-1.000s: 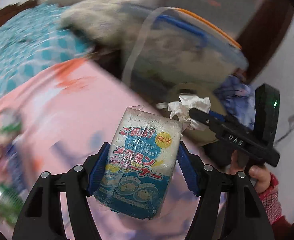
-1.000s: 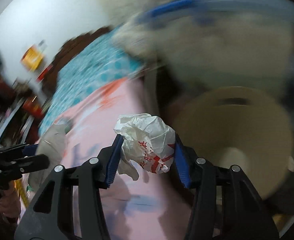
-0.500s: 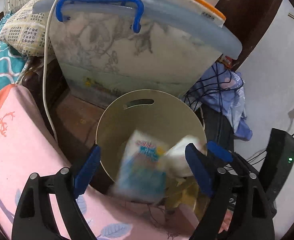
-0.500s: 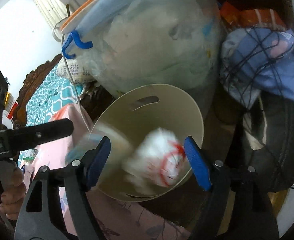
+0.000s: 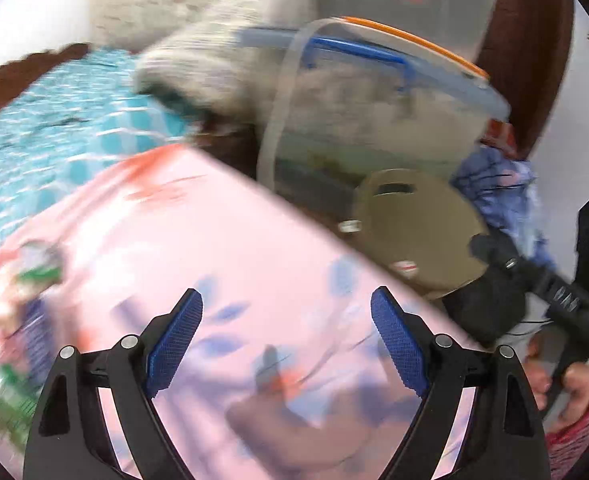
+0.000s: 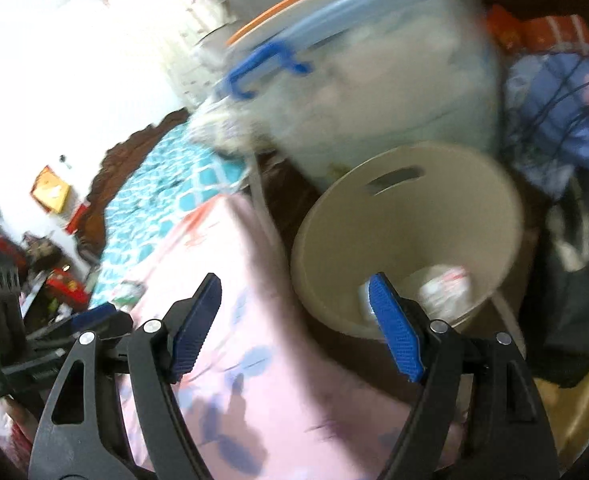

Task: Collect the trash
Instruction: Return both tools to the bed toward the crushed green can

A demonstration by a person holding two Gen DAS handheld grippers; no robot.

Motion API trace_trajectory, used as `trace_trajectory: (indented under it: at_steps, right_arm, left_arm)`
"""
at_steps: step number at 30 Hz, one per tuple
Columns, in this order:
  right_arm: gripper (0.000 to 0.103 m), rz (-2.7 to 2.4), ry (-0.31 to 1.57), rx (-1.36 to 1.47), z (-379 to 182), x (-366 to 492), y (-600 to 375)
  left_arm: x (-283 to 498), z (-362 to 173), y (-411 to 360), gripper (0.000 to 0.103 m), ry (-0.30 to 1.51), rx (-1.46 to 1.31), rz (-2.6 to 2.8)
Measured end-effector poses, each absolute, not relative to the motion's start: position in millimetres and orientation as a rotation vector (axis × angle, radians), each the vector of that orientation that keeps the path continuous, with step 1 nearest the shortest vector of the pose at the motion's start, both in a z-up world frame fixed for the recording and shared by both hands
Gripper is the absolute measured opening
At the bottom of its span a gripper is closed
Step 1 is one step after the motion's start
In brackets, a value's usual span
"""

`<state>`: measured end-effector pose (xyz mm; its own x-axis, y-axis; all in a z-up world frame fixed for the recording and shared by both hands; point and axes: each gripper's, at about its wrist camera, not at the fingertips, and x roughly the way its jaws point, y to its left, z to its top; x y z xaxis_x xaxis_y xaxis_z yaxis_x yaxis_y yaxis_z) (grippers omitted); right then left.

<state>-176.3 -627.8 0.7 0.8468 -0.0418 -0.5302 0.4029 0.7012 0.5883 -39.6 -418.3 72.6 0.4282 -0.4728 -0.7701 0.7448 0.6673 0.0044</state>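
A bed fills the lower left of both wrist views, spread with a pink leaf-print blanket [image 5: 222, 264] over a teal patterned sheet [image 5: 54, 120], with a dark carved headboard [image 6: 114, 184] against a white wall. Beside the bed stands a round beige bin [image 6: 410, 216], upright, mouth tilted toward the right wrist camera and a slot handle cut near its far rim. Behind it rises a clear storage tub [image 6: 394, 92] with a pale lid and blue latch; a heap of blue cloth [image 6: 562, 116] lies to its right. The crumpled white wrapper with red print [image 6: 446, 288] lies in the bottom of the bin, its long axis too smeared to read, and part of it is hidden behind a blue pad. Both grippers have just been opening: the left gripper [image 5: 286, 336] hangs spread over the blanket with nothing between its pads, and the right gripper [image 6: 294, 320] is likewise spread and empty at the bin's near edge. Green-and-white litter [image 5: 10, 368] at the blanket's left edge is blurred beyond naming.
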Motion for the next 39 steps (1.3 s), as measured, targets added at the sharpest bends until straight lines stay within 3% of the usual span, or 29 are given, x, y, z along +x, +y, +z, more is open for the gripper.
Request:
trace_trajectory:
  at_steps: [6,12,24,30,32,39]
  right_arm:
    - [0.077,-0.144,0.568,0.658,4,-138,-542]
    - [0.078,-0.078,0.657,0.581,-3,-111,-474]
    - [0.087,-0.165,0.795,0.454,-19,-90,-431]
    - [0.100,-0.173,0.851,0.389,-23,-81,-422]
    - [0.100,-0.188,0.866,0.357,-23,-78,-418]
    - [0.100,-0.193,0.873,0.341,-25,-77,-415]
  left_arm:
    - [-54,66,-322,0.085,0.704,0.385,-0.539]
    - [-65,45,-274,0.087,0.651,0.418,-0.378]
    - [-61,23,-238,0.087,0.722,0.358,-0.292]
    - [-55,11,-229,0.089,0.764,0.345,-0.275]
    - [-55,11,-227,0.094,0.768,0.330,-0.282]
    - [-49,7,-224,0.094,0.813,0.298,-0.309]
